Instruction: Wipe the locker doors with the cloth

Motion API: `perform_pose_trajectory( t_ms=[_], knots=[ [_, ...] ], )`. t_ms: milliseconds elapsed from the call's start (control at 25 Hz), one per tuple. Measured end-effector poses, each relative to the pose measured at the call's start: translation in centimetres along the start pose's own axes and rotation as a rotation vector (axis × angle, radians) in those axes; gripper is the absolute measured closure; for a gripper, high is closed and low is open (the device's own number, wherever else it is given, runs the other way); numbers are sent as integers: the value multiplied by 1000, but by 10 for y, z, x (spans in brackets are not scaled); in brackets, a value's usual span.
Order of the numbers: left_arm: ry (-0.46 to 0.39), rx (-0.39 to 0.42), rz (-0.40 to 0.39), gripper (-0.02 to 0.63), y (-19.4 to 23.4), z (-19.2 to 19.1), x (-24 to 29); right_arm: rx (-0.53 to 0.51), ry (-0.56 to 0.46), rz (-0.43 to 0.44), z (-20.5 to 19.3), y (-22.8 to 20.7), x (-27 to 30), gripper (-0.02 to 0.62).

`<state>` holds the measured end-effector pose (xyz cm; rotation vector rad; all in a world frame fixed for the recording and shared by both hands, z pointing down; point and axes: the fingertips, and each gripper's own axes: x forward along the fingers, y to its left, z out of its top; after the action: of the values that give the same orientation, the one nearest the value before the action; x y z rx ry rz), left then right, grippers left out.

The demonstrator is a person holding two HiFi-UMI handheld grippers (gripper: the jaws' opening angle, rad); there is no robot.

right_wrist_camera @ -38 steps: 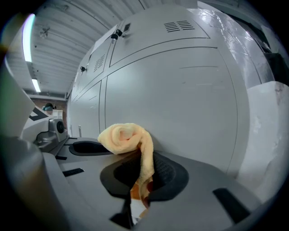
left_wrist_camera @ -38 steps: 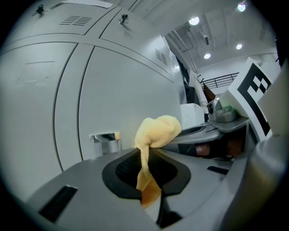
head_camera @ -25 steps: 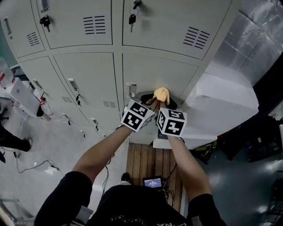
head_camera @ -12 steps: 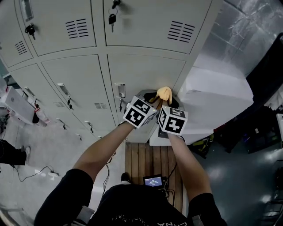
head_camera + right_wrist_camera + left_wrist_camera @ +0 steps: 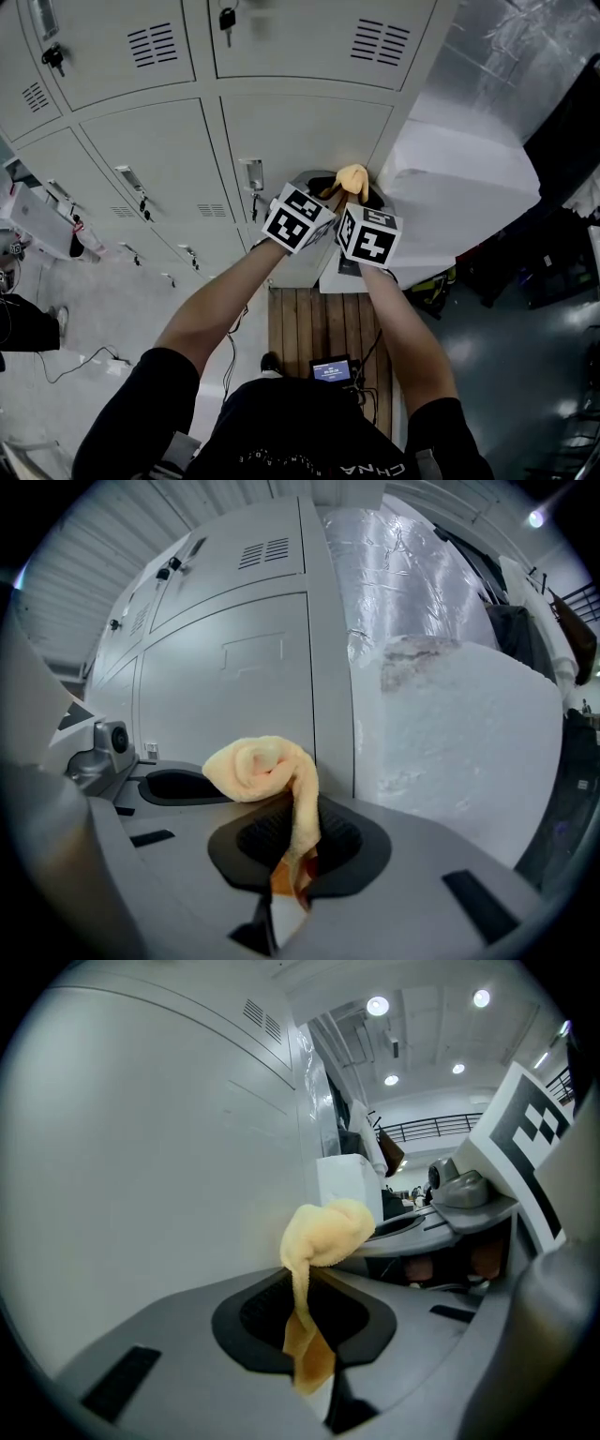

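A yellow cloth [image 5: 353, 176] is bunched up in front of the grey locker door [image 5: 300, 131]. My left gripper [image 5: 330, 194] and right gripper [image 5: 360, 197] sit side by side below it, each shut on a strand of it. In the left gripper view the cloth [image 5: 323, 1232] hangs down into the closed jaws of the left gripper [image 5: 314, 1372], beside the pale door [image 5: 141, 1166]. In the right gripper view the rolled cloth [image 5: 258, 766] is pinched by the right gripper [image 5: 291, 878], close to the door [image 5: 234, 686]. I cannot tell whether the cloth touches the door.
A white wrapped block [image 5: 459, 187] and a foil-covered surface [image 5: 497, 56] stand right of the lockers. Keys [image 5: 228, 17] hang from the upper locks. A wooden pallet [image 5: 319, 328] and a small screen [image 5: 330, 368] lie on the floor below my arms.
Both grippers, still together on the cloth, have risen slightly in the picture and drifted right. The lockers have slid leftward in the head view.
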<state>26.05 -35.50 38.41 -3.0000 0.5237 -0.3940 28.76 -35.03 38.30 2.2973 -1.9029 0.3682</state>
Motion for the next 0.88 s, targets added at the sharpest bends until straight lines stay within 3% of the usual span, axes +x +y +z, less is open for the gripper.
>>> perform_pose_trajectory(
  t_ms=[400,880],
  knots=[
    [-4,-13,71,554,2,-3,-20,-16,-4,78,-1,19,-8,534],
    [1,-75,234,554,41,-40,-88,-91,6,278,-17,104,2,534]
  ],
)
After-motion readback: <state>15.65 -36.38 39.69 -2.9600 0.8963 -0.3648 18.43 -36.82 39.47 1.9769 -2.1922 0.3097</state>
